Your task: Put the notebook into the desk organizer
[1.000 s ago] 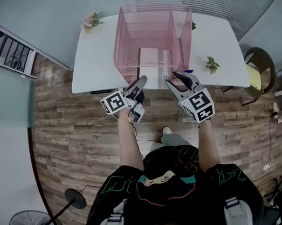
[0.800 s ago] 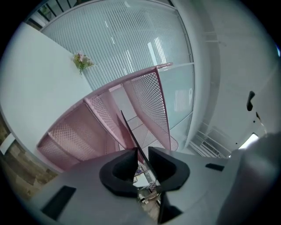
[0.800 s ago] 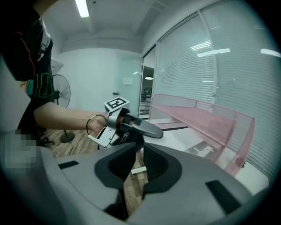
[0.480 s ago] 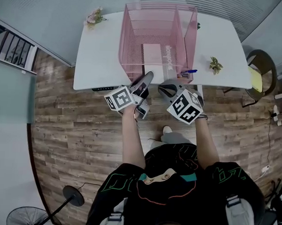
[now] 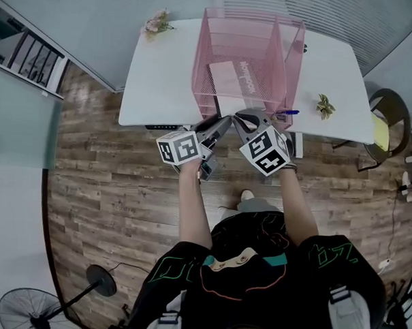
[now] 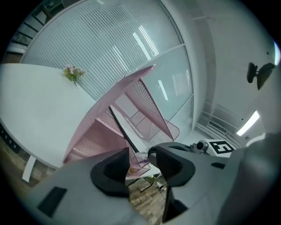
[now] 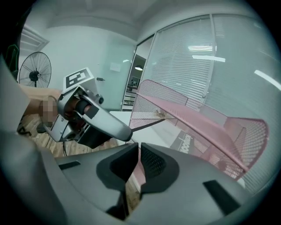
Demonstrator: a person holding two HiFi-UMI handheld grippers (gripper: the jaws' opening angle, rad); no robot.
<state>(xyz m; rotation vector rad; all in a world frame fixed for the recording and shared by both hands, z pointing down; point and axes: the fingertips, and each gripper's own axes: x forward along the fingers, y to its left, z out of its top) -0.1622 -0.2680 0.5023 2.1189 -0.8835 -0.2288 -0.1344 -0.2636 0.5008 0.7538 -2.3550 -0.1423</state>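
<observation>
**Operator:** Head view: notebook location and appearance?

**Technician:** The notebook is pale pink, with dark lettering along one cover edge. It lies tilted inside the wider compartment of the pink mesh desk organizer on the white table.

**Operator:** Left gripper view?

**Technician:** On the left gripper the jaws have just been opening. They stand wide apart, with nothing between them.

**Operator:** Right gripper view?

**Technician:** On the right gripper the jaws have just been closing, down to a thin slit. A pink sliver shows in it; contact cannot be determined.
</observation>
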